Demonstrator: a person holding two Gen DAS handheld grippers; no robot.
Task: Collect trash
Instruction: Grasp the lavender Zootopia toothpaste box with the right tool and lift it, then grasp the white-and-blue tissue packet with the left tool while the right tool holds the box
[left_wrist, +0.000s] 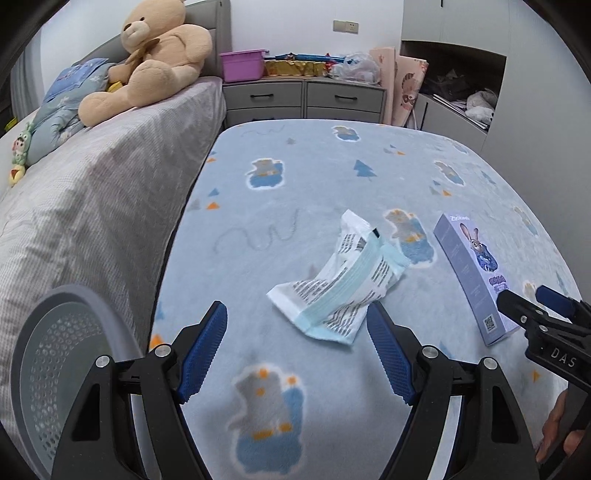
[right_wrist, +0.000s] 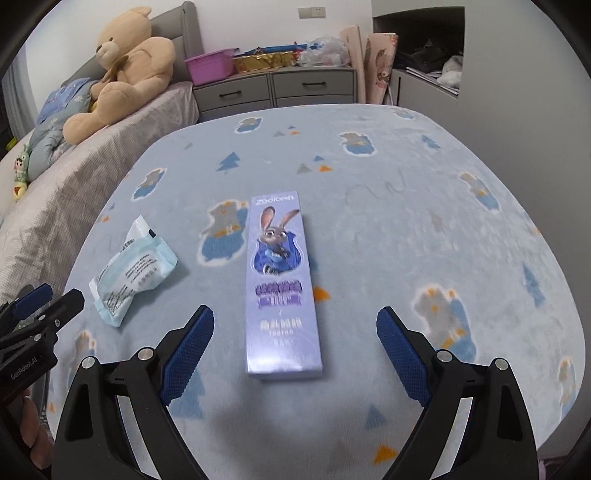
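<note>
A crumpled white and light-blue wrapper (left_wrist: 338, 286) lies on the blue patterned blanket (left_wrist: 295, 177), just ahead of my open, empty left gripper (left_wrist: 297, 314). It also shows in the right wrist view (right_wrist: 131, 273). A long purple box with a cartoon rabbit (right_wrist: 280, 284) lies flat on the blanket between and ahead of the fingers of my open, empty right gripper (right_wrist: 295, 321). The box shows at the right of the left wrist view (left_wrist: 476, 277), with the right gripper (left_wrist: 532, 299) beside its near end. The left gripper (right_wrist: 55, 295) shows at the left edge of the right wrist view.
A grey perforated bin (left_wrist: 55, 369) stands at the lower left beside the higher grey bed (left_wrist: 92, 206). A teddy bear (left_wrist: 155, 55) sits on that bed. A grey drawer unit (left_wrist: 303, 96) with a purple tub (left_wrist: 242, 64) stands at the back wall.
</note>
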